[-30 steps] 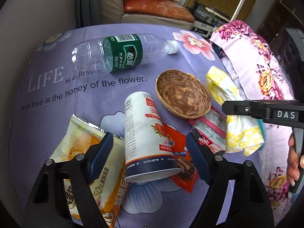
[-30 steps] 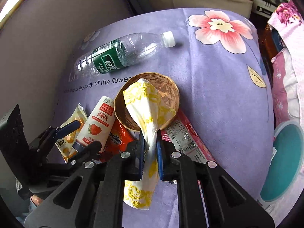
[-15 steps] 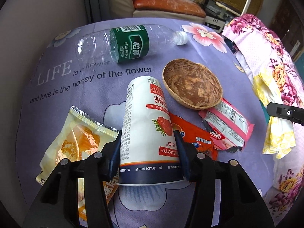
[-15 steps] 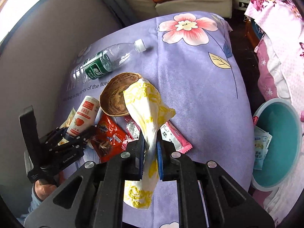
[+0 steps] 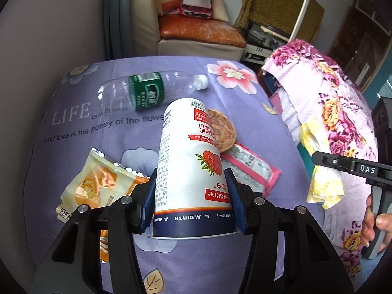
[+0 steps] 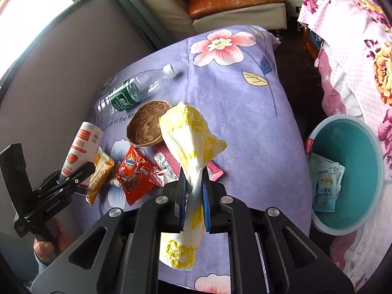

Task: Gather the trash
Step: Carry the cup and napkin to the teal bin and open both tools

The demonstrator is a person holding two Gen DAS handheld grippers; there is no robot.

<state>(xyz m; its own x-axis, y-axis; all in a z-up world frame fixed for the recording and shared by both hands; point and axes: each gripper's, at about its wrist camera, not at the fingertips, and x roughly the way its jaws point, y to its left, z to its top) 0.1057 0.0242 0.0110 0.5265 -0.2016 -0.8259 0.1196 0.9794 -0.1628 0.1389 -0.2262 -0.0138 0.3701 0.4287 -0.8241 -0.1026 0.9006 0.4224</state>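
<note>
My left gripper (image 5: 192, 196) is shut on a white strawberry yogurt cup (image 5: 191, 152), held bottom-first and tilted above the purple tablecloth (image 5: 73, 147). The right wrist view shows the same cup (image 6: 80, 144) at the left, in the left gripper (image 6: 73, 174). My right gripper (image 6: 193, 196) is shut on a yellow-and-white tissue (image 6: 188, 134) that hangs through its pads over the table's right part. On the floor to the right stands a teal bin (image 6: 372, 186) with wrappers inside.
A plastic bottle (image 5: 147, 93), a coconut-shell bowl (image 6: 147, 127), a red Ovaltine packet (image 6: 134, 171), a pink wrapper (image 5: 252, 169) and a yellow bread wrapper (image 5: 98, 183) lie on the table. Floral bedding (image 5: 330, 103) lies at the right, a sofa (image 5: 196, 31) behind.
My left gripper closed on the yogurt cup and lifted it off the cloth. The right gripper carried the tissue rightward, and the teal bin came into view.
</note>
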